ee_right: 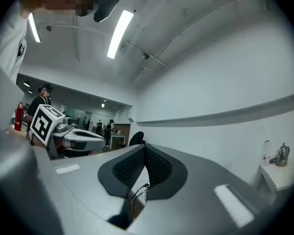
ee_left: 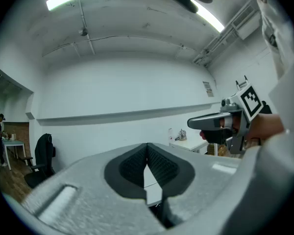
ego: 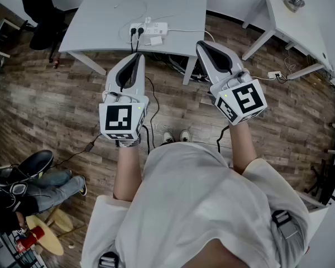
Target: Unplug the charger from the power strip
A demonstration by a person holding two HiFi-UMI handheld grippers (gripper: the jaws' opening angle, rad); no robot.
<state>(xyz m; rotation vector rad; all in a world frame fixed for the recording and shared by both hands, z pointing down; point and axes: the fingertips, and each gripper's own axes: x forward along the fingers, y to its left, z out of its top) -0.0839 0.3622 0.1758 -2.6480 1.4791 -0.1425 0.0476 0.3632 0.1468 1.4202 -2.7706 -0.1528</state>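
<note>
A white power strip (ego: 151,28) lies on the grey table (ego: 100,21) ahead of me, with two black plugs (ego: 137,31) in its left end and a small white block (ego: 156,40) beside it. Both grippers are held level in the air, short of the table's near edge and apart from the strip. My left gripper (ego: 138,56) (ee_left: 147,146) is shut with nothing between its pads. My right gripper (ego: 202,43) (ee_right: 145,147) is also shut and empty. Each gripper shows in the other's view: the right one (ee_left: 220,121) and the left one (ee_right: 83,138).
A second white table (ego: 301,21) stands at the upper right, with a metal object (ego: 293,0) on it. A black chair (ego: 42,10) is at the upper left. A seated person (ego: 39,188) is at the lower left. Cables and a socket block (ego: 274,75) lie on the wooden floor.
</note>
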